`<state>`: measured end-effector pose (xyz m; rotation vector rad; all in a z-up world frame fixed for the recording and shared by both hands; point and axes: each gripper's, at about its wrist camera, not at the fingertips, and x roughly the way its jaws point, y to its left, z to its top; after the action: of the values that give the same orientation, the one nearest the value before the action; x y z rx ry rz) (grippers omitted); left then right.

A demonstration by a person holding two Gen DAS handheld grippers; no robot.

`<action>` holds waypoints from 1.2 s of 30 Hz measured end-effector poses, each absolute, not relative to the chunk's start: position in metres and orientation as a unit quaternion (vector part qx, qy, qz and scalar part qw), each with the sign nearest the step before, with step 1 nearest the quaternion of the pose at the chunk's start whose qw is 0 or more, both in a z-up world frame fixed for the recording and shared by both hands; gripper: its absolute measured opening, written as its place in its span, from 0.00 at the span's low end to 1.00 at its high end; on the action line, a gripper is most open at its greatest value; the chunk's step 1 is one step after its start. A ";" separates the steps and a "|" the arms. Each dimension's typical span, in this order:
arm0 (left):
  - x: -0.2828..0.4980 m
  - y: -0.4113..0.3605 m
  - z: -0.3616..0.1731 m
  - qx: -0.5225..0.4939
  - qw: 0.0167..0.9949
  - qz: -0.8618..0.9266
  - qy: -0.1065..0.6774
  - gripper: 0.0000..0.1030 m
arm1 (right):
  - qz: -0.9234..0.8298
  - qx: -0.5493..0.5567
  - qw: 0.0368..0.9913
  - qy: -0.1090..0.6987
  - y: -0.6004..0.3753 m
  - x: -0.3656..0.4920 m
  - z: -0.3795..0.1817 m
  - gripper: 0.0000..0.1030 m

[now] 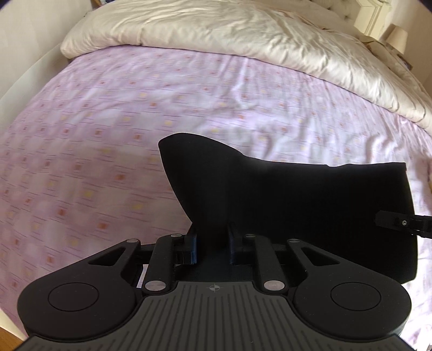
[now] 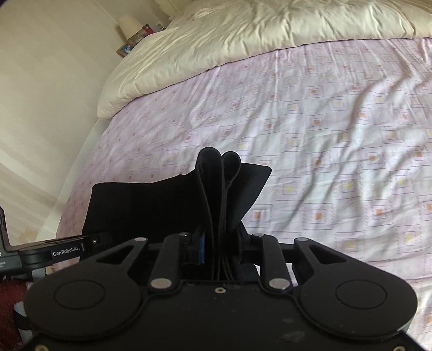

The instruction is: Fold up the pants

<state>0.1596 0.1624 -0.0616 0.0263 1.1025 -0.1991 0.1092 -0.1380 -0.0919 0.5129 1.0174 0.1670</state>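
Left gripper (image 1: 213, 245) pinches a fold of the black pants (image 1: 283, 194), fingers (image 1: 192, 247) pressed onto the cloth from both sides. Right gripper (image 2: 220, 245) likewise clamps a thick bunch of layered edges of the pants (image 2: 172, 205), the folded loops standing up past its fingertips. Right gripper's tip shows at the right edge of the left view (image 1: 399, 222), against the far end of the garment; left gripper's body, lettered, shows at the left edge of the right view (image 2: 54, 252).

Pants hang stretched between the two tools, lifted above the near part of the bed; whether the lowest edge touches the sheet cannot be told.

Beyond: lilac sheet (image 1: 135, 108) with small squares, wrinkled. Farther: cream duvet (image 1: 243, 29) bunched across the head end. Past it, a lamp (image 2: 129, 24) in the corner by the wall.
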 end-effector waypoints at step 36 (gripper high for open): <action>0.211 0.340 -0.126 0.065 0.806 -0.179 0.560 0.11 | -0.020 0.101 0.816 0.568 0.122 0.183 -0.136 0.21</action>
<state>0.2111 0.3398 -0.1262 0.1399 1.1981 -0.3840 0.1830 0.1218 -0.1355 0.2160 1.2121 -0.0429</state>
